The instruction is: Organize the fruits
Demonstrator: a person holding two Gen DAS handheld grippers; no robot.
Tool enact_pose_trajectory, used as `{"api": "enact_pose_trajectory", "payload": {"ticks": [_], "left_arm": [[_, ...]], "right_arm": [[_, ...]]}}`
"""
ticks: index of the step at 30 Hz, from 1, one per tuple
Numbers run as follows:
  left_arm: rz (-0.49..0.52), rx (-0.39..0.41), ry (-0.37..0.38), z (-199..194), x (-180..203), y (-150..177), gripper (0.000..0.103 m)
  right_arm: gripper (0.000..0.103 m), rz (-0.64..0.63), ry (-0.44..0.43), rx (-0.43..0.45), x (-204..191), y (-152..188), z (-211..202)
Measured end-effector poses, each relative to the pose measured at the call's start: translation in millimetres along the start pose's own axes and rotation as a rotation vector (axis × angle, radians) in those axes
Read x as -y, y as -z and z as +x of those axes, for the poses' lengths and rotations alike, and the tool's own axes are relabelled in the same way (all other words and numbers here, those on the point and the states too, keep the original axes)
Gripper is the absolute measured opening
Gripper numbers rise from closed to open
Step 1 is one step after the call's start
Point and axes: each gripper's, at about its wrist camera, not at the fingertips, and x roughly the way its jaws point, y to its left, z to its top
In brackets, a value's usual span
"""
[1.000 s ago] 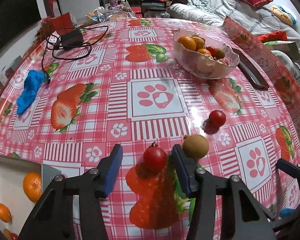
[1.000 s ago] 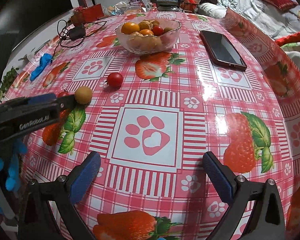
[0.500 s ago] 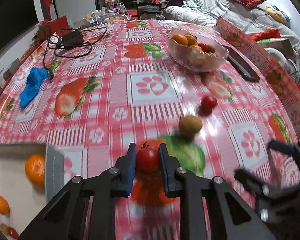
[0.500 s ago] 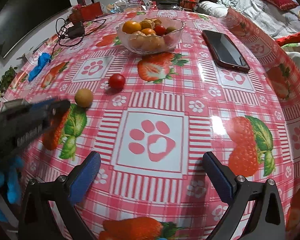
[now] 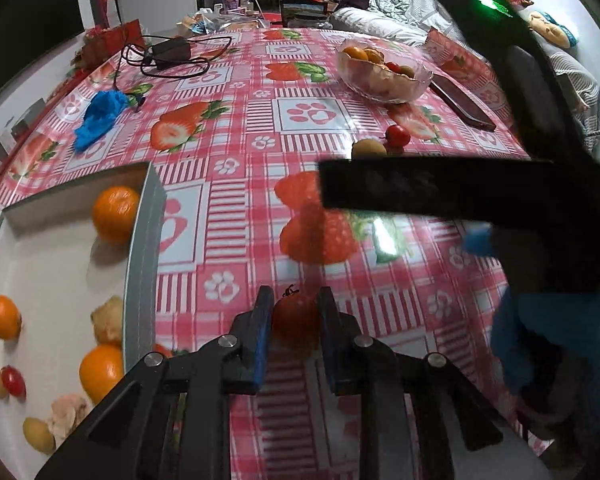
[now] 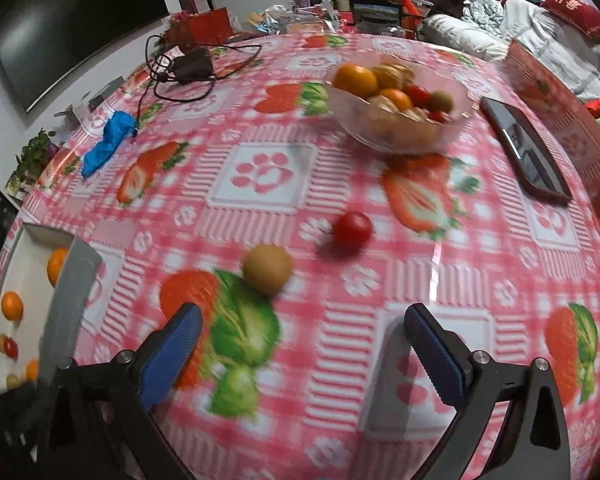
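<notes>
My left gripper (image 5: 294,312) is shut on a red cherry tomato (image 5: 294,316), held above the strawberry tablecloth just right of a white box (image 5: 140,248) that holds oranges, tomatoes and other fruit. A brown kiwi (image 6: 267,268) and a second red tomato (image 6: 352,229) lie on the cloth. My right gripper (image 6: 302,338) stands open over the table, just short of the kiwi, nothing between its fingers. A glass bowl (image 6: 452,128) of mixed fruit sits further back. In the left wrist view the right gripper's black body crosses the right side and hides part of the kiwi (image 5: 368,148).
A dark phone (image 6: 526,154) lies right of the bowl. A blue cloth (image 6: 108,142) and a black charger with cable (image 6: 192,66) lie at the far left. The person's blue-gloved hand (image 5: 548,332) fills the left view's right side. A sofa stands beyond the table.
The left gripper shut on the tomato and carried it left, toward the white box. The right gripper moved left, so the kiwi and the second tomato now lie just ahead of it.
</notes>
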Motion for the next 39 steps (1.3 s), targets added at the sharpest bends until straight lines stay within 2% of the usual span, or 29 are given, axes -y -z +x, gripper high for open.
{"api": "enact_pose_trajectory", "payload": {"ticks": [2,6,8,10,12,16,20,29,39], "left_arm": [[0.001,0.002,-0.003,-2.0,0.3,3.3,0.024],[0.012,0.004,-0.012,-3.3,1.6,6.2,0.025],[0.008,0.003,-0.012,-3.9,1.5,6.7,0.025],[0.009,0.005,-0.016,-4.2,1.9,7.4,0.024],[0.01,0.007,-0.021,-4.7,2.5,8.4,0.024],[0.008,0.014,-0.035,-5.7,4.1,11.0,0.024],[0.011,0.018,-0.045,-7.8,7.9,15.3,0.024],[0.011,0.009,-0.047,-22.0,19.4,38.8,0.024],[0.009,-0.007,-0.048,-36.6,28.3,62.4,0.024]], "right_arm": [[0.084,-0.012,0.0,0.002,-7.6,-4.1,4.3],[0.081,-0.022,0.013,0.014,-18.4,-11.1,10.8],[0.068,-0.035,0.023,0.023,-22.7,-13.4,12.1],[0.043,-0.046,0.026,0.028,-24.2,-14.4,12.0],[0.029,-0.031,-0.004,0.027,-19.5,-13.1,10.0],[0.029,-0.008,-0.04,0.025,-4.6,1.4,-1.9],[0.029,-0.007,-0.048,0.023,11.5,31.4,-24.1],[0.029,0.037,0.0,0.055,43.0,99.6,-75.3],[0.029,0.083,-0.017,0.061,52.4,137.7,-101.8]]}}
